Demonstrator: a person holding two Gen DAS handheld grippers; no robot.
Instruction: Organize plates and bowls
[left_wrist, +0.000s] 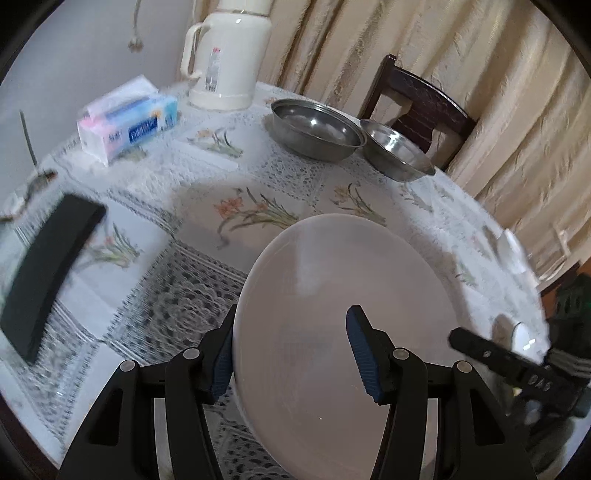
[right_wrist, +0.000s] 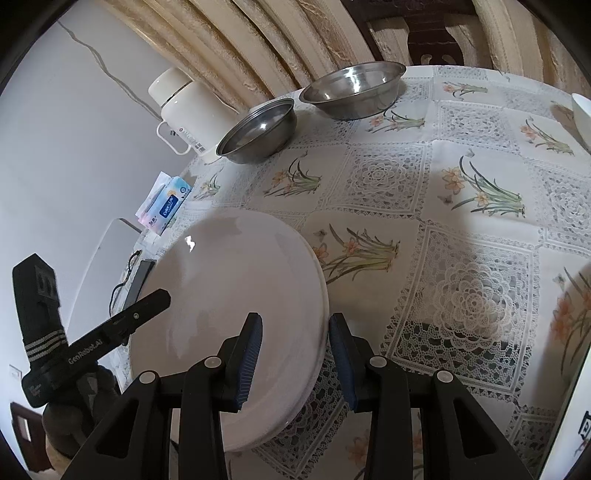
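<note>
Both tools straddle the white plate (left_wrist: 332, 295) over the bench (right_wrist: 480, 206): the left tool (left_wrist: 291, 354) and the right tool (right_wrist: 295, 360) each have fingers either side of its rim; whether they clamp, I cannot tell. Two steel bowls (right_wrist: 258, 129) sit touching at the far edge

The right gripper (right_wrist: 295, 354) is straddling the rim of a white plate (right_wrist: 229, 295), one finger over it, one outside, jaws apart. The left gripper (right_wrist: 140, 314) is reaching over its far edge. Two steel bowls (right_wrist: 258, 129) are sitting on the lace tablecloth (right_wrist: 461, 221) behind.
</note>
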